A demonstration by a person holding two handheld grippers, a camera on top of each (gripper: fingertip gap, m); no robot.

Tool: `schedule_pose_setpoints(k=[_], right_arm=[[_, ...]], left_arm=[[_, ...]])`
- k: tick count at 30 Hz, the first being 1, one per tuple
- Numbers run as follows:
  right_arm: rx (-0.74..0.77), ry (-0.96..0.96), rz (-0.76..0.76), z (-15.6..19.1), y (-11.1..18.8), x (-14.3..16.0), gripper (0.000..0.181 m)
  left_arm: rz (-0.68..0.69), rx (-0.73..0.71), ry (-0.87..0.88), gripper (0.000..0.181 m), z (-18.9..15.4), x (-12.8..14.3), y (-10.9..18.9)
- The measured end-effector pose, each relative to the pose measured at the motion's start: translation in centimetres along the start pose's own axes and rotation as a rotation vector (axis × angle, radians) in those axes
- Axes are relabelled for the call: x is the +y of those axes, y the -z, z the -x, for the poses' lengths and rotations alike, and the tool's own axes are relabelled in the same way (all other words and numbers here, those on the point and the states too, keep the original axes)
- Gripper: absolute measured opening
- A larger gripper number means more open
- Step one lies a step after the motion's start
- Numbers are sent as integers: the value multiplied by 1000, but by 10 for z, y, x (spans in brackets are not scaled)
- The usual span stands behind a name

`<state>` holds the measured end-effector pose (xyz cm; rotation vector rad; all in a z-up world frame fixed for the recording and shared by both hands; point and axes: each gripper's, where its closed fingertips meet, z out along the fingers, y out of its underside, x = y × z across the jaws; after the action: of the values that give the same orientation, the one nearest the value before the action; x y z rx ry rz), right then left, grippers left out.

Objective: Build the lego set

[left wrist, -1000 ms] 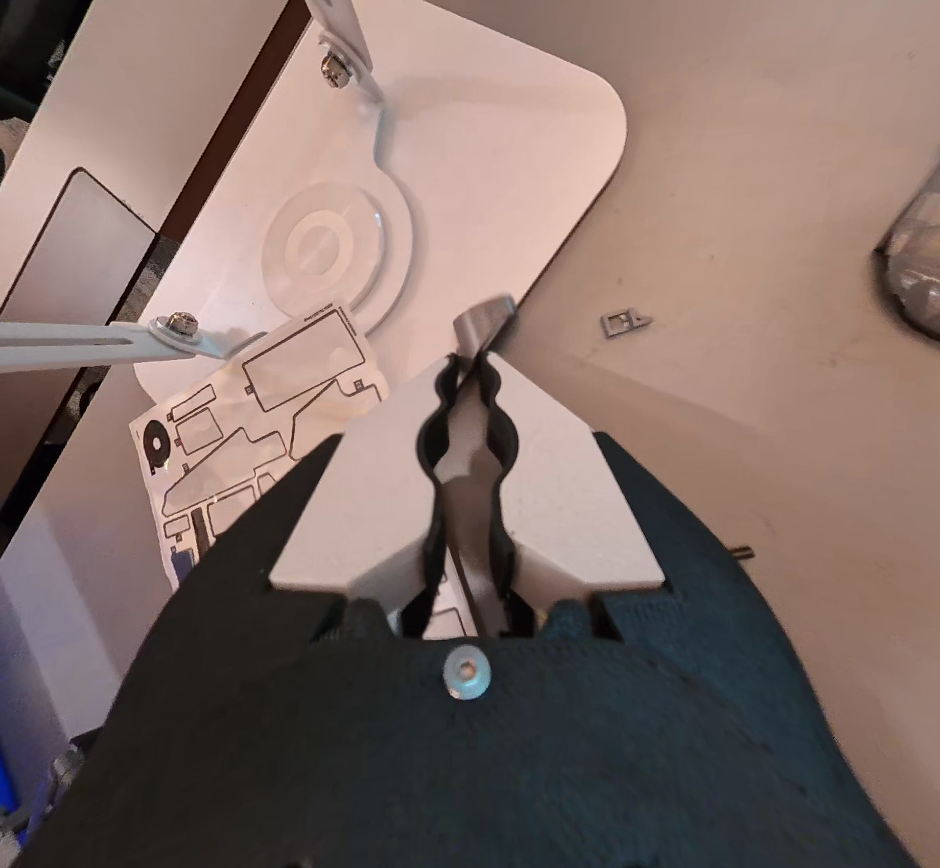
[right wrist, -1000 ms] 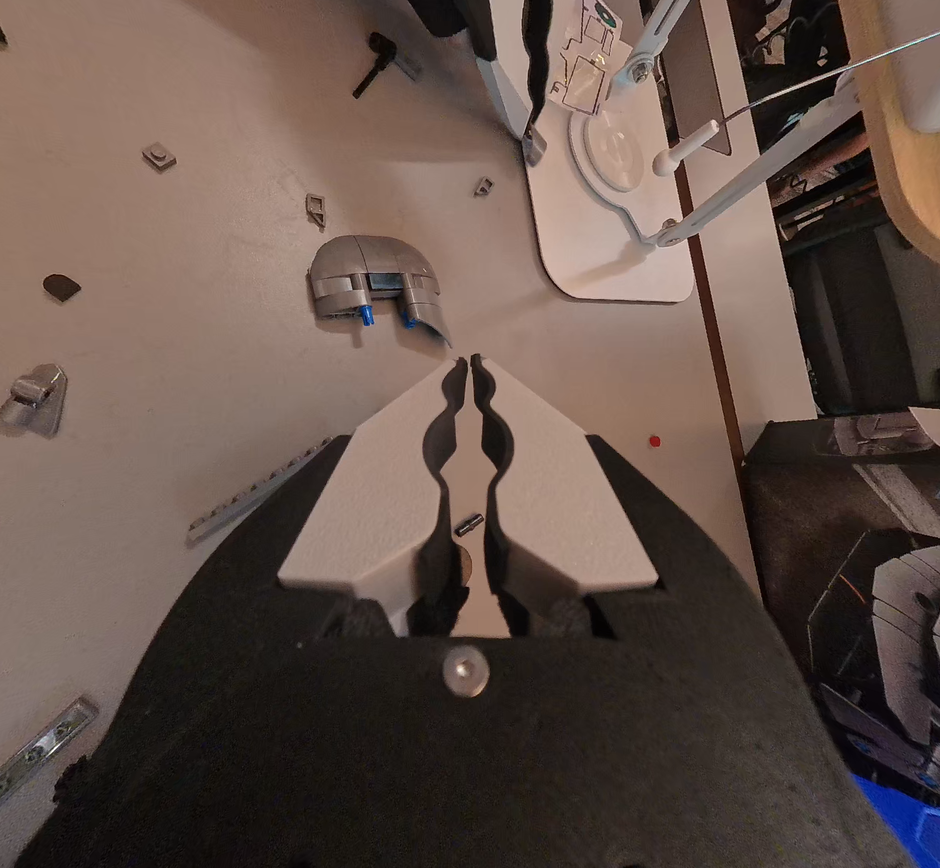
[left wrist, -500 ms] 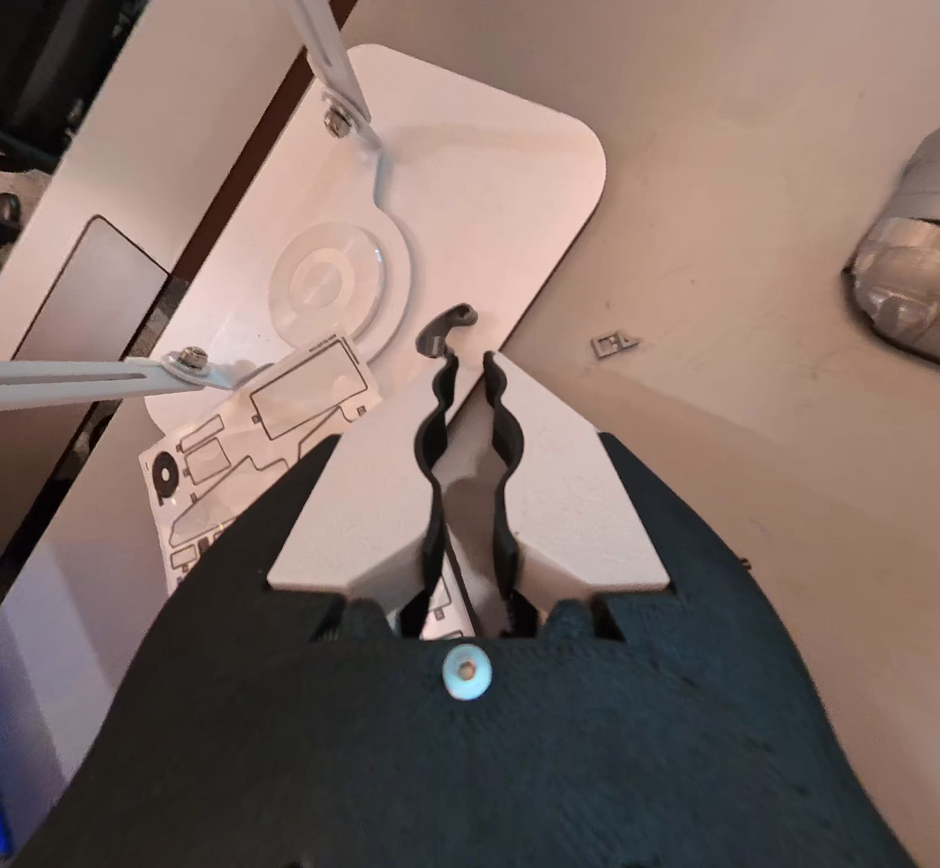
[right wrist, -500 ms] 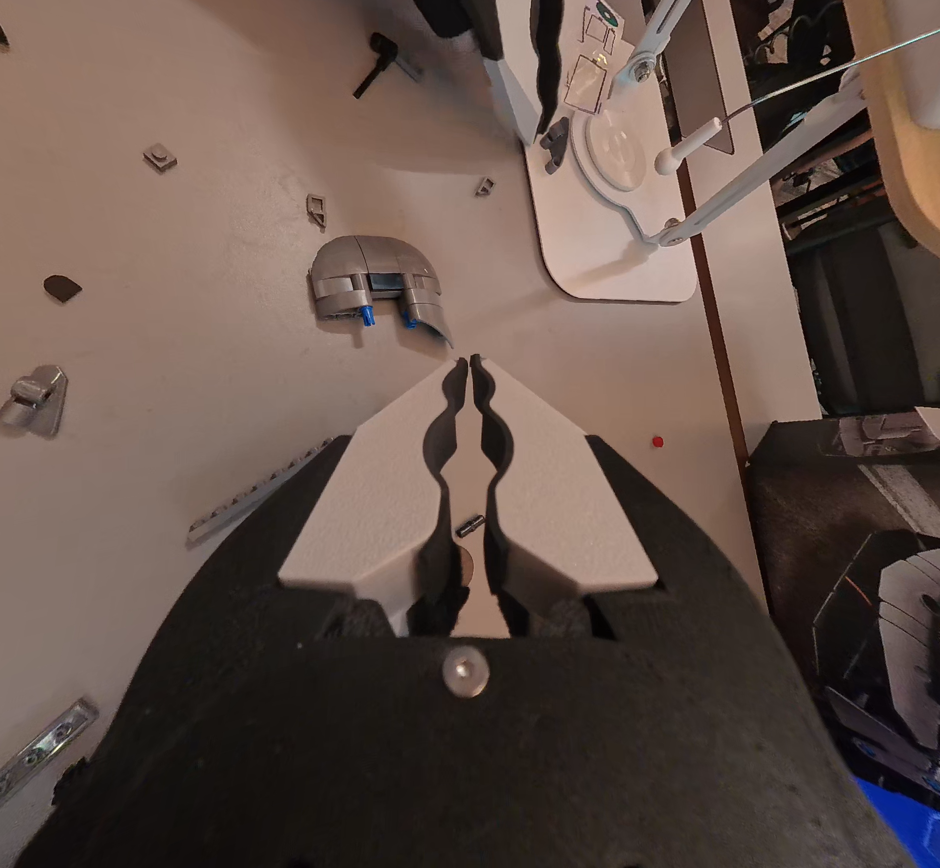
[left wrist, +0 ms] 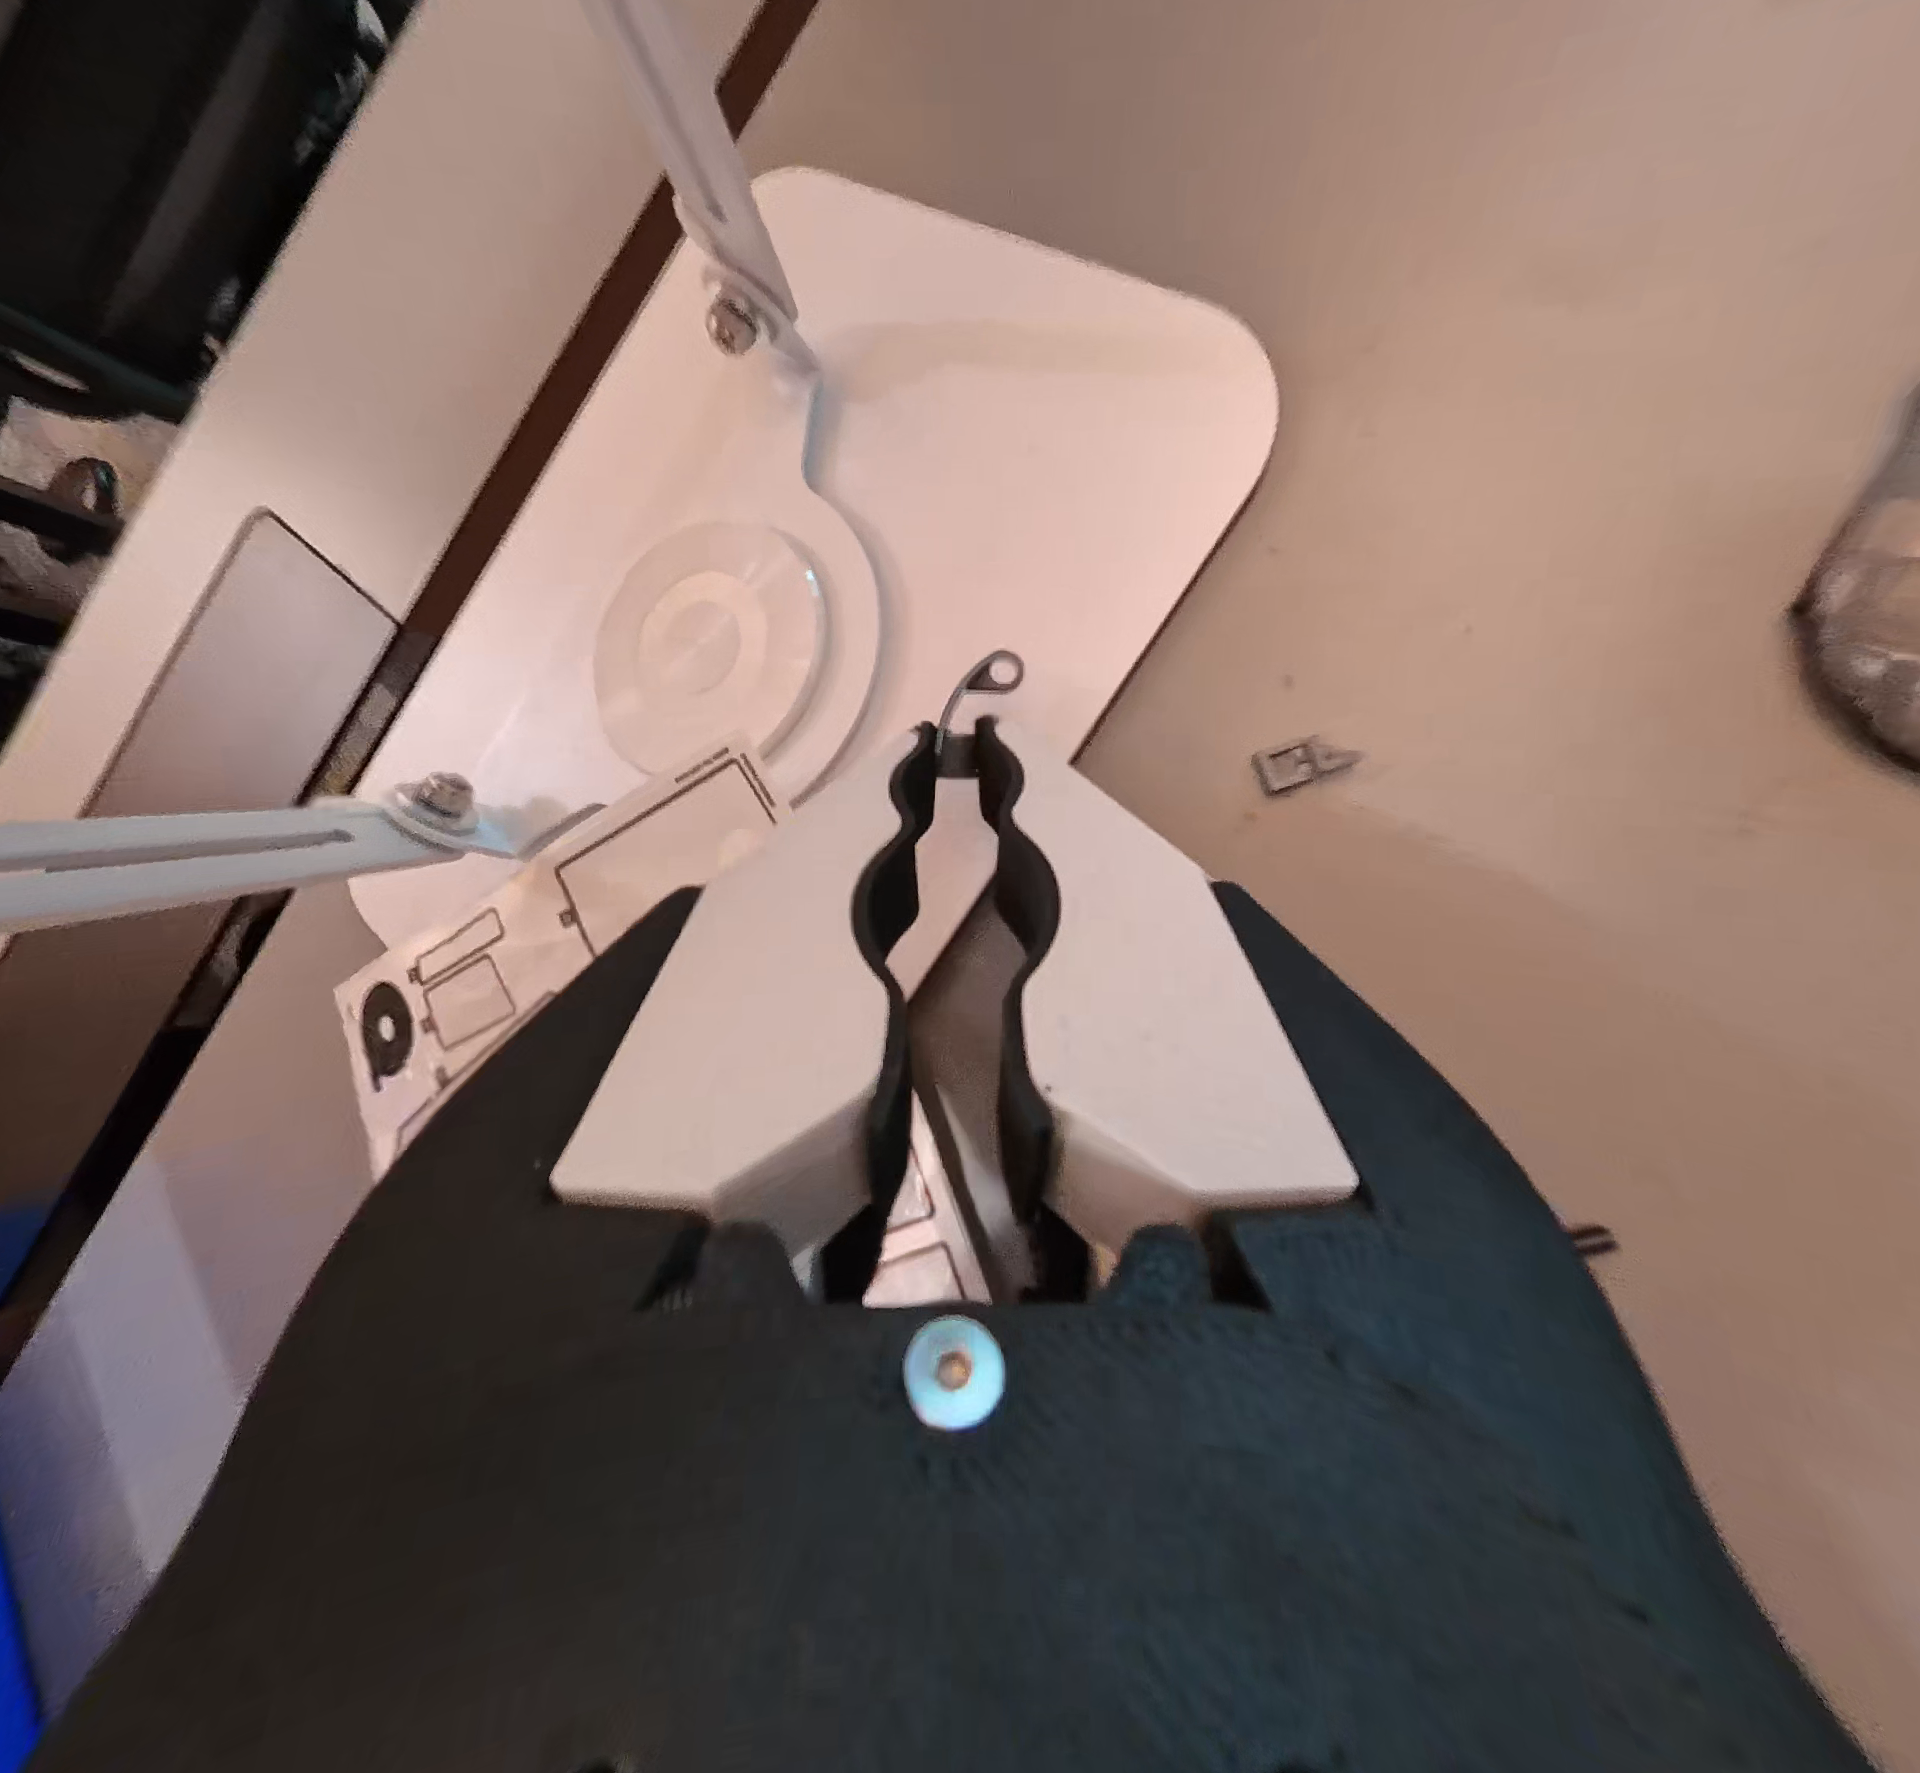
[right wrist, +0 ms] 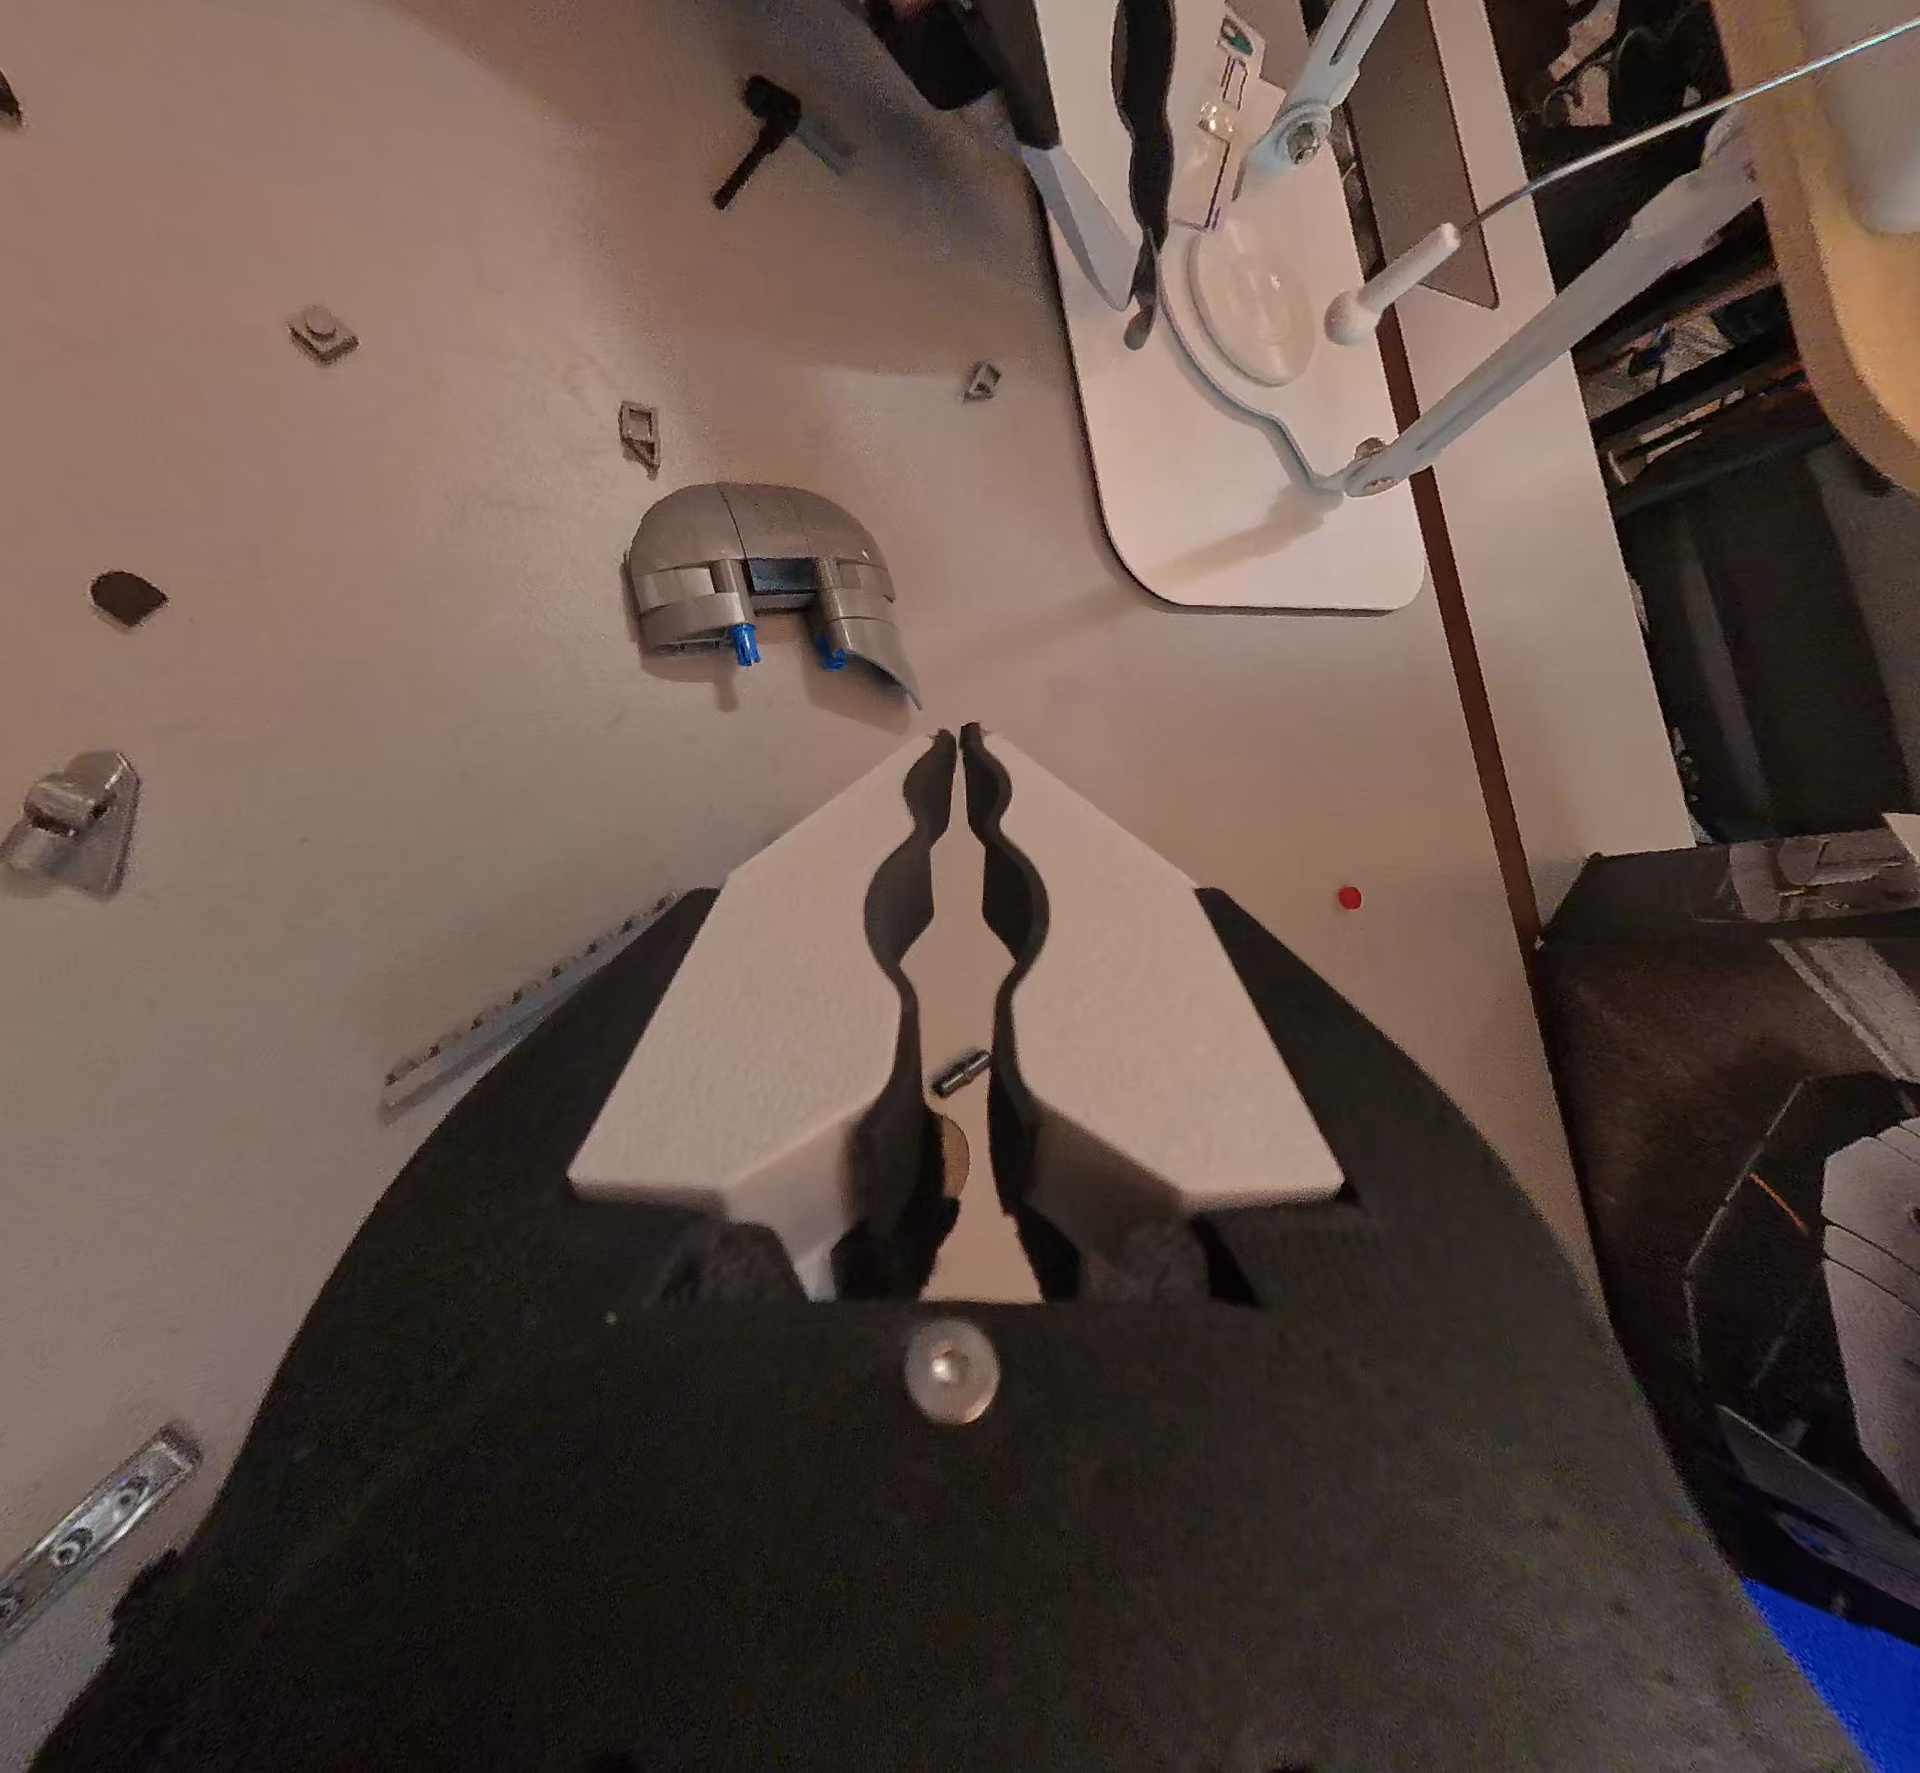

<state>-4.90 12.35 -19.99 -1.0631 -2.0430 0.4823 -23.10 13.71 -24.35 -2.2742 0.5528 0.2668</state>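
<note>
My left gripper is shut on a small thin grey Lego piece. The piece's curved end with a ring sticks out past the tips, over the white stand base. The right wrist view shows the left gripper at the top with the piece hanging at its tips. My right gripper is shut with nothing between its tips, just above the table. A grey helmet-shaped assembly with two blue pins lies just ahead and to the left of it.
A sticker sheet lies on the stand base beside a round lens. Loose pieces lie on the table: a small grey frame, a grey plate, a black pin, a long grey strip, a red stud. Spacing between my two grippers at the tips: around 20 cm.
The left gripper let the grey piece go onto the white base, then shut on it again with the ring end pointing forward. The right gripper has not moved.
</note>
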Motion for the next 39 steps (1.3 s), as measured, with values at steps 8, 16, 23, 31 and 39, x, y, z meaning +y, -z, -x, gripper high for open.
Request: schedule_pose_setpoints(k=[8, 16, 23, 31, 39], right_arm=[[-36, -118, -105, -4, 9, -11, 2], [-68, -177, -148, -5, 10, -13, 14], [-82, -154, -162, 1, 6, -18, 15], [-97, -160, -194, 2, 10, -22, 5], [-141, -227, -238, 2, 15, -28, 13]], left_arm=[[-255, 27, -338, 5, -75, -72, 51], [-411, -52, -638, 5, -129, -107, 68], [-415, -94, -710, 5, -138, -110, 67], [-445, -120, -712, 5, -136, -114, 71], [-444, -126, -718, 5, -138, -114, 69]])
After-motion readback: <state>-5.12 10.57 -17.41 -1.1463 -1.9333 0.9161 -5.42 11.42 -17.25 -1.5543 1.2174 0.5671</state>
